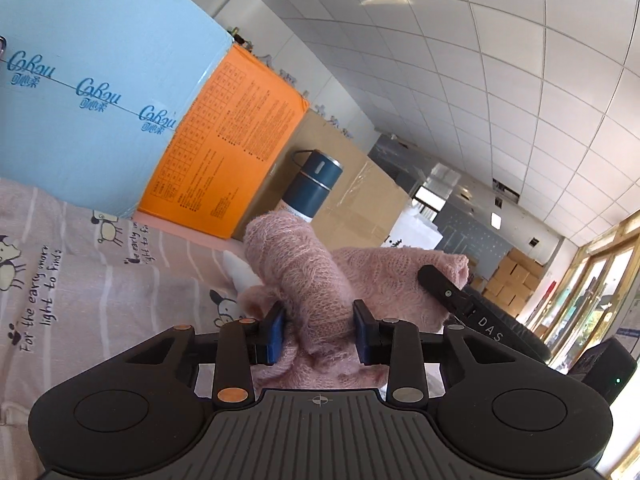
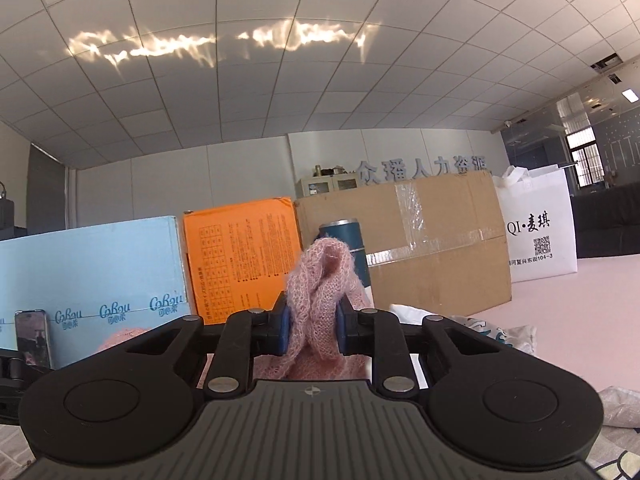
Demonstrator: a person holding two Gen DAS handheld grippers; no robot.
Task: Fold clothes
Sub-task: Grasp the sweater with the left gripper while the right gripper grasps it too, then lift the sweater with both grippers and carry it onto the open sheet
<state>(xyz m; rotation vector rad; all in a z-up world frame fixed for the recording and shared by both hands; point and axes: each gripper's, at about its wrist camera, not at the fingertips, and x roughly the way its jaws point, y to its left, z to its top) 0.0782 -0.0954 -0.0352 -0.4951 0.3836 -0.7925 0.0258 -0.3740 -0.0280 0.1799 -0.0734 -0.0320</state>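
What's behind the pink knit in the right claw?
Directly behind the pink knit stands a dark blue flask; only its top and right side show. Behind that are a cardboard box and an orange box. The flask's base is covered.

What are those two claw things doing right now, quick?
Left gripper: closed on a bunch of the pink knit garment.
Right gripper: closed on another bunch of the same garment.

Light blue carton (image 2: pixel 92 268) printed with a brand name, orange box (image 2: pixel 240 256) beside it, taped cardboard box (image 2: pixel 432 240), dark blue flask (image 1: pixel 316 184), white bag (image 2: pixel 536 224), phone (image 2: pixel 34 336), cartoon-print bedsheet (image 1: pixel 80 280)
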